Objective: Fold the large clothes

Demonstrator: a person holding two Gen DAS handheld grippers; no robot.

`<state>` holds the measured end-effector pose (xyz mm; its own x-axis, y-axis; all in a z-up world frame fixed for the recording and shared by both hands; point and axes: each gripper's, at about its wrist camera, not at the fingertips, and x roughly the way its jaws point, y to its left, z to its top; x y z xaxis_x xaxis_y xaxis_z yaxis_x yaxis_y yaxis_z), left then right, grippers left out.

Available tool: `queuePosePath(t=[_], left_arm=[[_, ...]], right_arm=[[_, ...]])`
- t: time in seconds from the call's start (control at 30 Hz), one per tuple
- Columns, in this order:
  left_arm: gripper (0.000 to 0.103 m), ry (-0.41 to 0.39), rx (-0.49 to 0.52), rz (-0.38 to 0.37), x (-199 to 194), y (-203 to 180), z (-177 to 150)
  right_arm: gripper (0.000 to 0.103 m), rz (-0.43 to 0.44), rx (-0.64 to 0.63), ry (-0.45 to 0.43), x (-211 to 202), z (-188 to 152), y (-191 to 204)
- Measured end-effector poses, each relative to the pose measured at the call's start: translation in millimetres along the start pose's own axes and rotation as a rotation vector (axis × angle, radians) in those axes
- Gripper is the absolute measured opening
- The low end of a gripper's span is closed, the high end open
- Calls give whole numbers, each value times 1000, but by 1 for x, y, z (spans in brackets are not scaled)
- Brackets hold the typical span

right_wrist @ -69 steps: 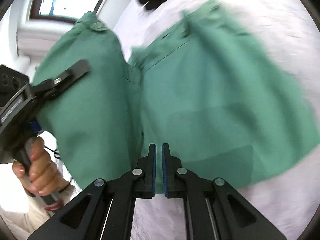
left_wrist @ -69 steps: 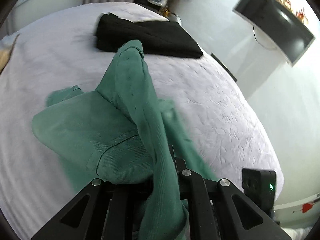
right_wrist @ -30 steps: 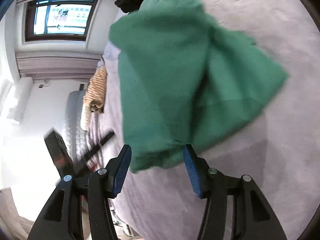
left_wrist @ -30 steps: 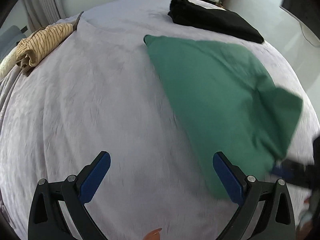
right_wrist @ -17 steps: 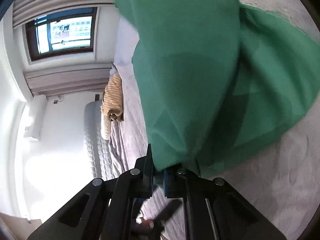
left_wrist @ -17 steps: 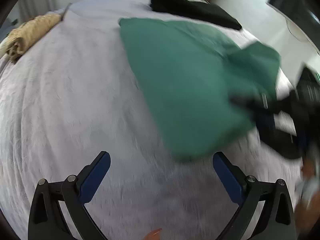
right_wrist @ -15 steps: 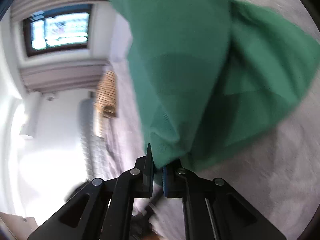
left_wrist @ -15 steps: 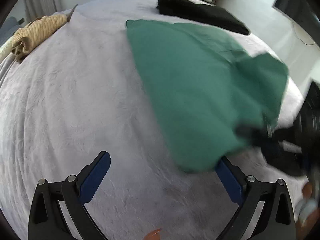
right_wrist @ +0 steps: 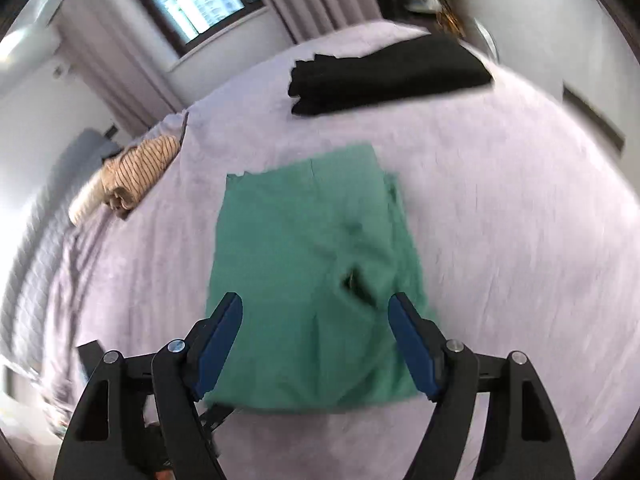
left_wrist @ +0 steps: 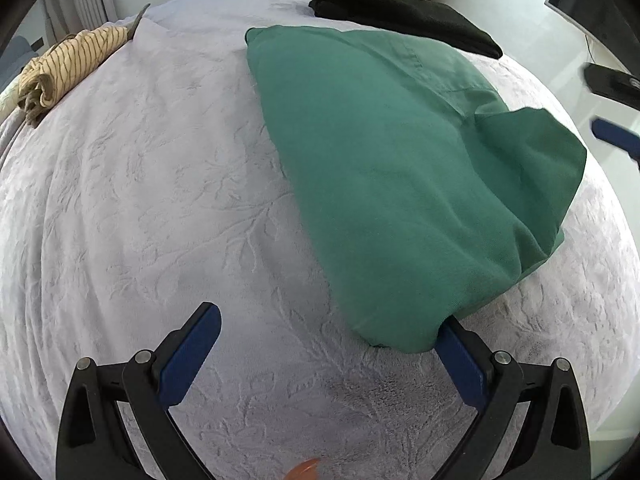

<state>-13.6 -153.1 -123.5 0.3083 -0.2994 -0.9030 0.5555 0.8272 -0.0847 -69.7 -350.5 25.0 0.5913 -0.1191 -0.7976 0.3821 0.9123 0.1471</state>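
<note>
In the left wrist view, the left gripper (left_wrist: pixel 328 350) points down at the pale bedspread (left_wrist: pixel 152 208) with its jaws spread wide and nothing pinched between the blue pads. The green garment (left_wrist: pixel 392 168) lies folded on the bedspread ahead of the fingers and off to their right; its near corner overlaps the tip of the right finger, though whether cloth and pad actually touch cannot be told. The left finger (left_wrist: pixel 188 356) stands over bare bedspread, well apart from the cloth. Beyond the green garment, farther from the fingertips, lies a black folded garment (left_wrist: pixel 400 16), and far out to the left a striped tan garment (left_wrist: pixel 68 64) is bunched near the bed's edge.

In the right wrist view, which is blurred, the right gripper (right_wrist: pixel 316 340) hangs above the bed and its jaws are opening, with no cloth pressed by the pads. The green garment (right_wrist: pixel 312 280) lies flat on the bedspread (right_wrist: pixel 500 240) below, showing between and ahead of the two fingers. The black folded garment (right_wrist: pixel 384 76) sits farther ahead, and the striped tan garment (right_wrist: pixel 136 172) lies off to the left.
</note>
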Motion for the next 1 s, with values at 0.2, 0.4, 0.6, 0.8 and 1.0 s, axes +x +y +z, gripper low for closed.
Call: queuePosePath(t=[0.2, 0.4, 0.6, 0.8, 1.0], left_arm=[[103, -12, -18, 9, -2, 11, 1], [103, 4, -5, -26, 7, 15, -1], [103, 48, 29, -12, 8, 17, -7], [103, 53, -22, 0, -20, 46, 2], [103, 8, -184, -2, -14, 65, 47]], right_arm=[[3, -56, -4, 217, 46, -12, -31], [2, -91, 74, 268, 52, -42, -77], [2, -23, 228, 277, 65, -72, -111], [50, 35, 289, 158, 14, -45, -121], [60, 116, 212, 176, 65, 19, -102]])
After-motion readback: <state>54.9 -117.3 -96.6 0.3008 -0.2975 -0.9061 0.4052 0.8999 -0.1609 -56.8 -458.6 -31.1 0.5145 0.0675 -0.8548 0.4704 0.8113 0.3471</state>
